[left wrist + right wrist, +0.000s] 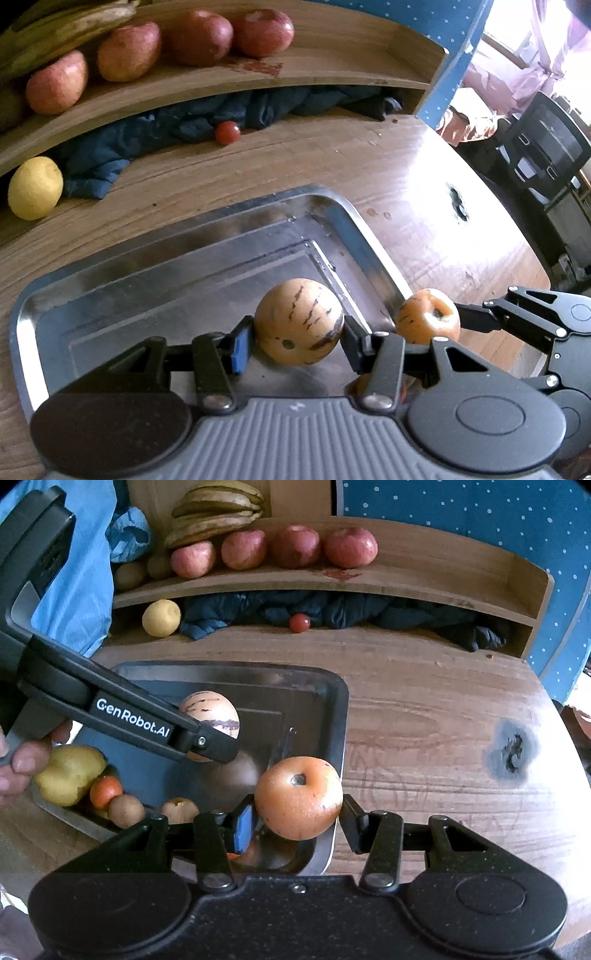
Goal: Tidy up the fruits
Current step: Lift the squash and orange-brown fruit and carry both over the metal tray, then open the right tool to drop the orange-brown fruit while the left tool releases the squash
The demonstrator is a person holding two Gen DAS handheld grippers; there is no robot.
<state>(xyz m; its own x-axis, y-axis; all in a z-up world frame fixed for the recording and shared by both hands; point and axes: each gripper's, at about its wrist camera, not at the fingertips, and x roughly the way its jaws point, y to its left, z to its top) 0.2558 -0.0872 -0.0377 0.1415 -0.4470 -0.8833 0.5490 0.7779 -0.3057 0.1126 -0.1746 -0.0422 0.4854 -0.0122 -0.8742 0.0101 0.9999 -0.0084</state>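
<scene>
My left gripper [298,334] is shut on a round tan fruit with dark purple streaks [299,320] and holds it over the metal tray [155,258]. It also shows in the right wrist view [212,712], gripped by the left gripper [207,744]. My right gripper [298,812] is shut on an orange fruit with a dark stem pit [298,798], above the tray's right rim [341,716]. In the left wrist view this orange fruit [428,314] hangs just right of the tray, held by the right gripper [454,325].
A wooden shelf [406,579] at the back holds several red apples [295,546] and bananas [214,513]. A yellow lemon [161,617], a small red tomato [299,623] and dark cloth [332,609] lie under it. The tray's near end holds a pear [70,773] and small fruits.
</scene>
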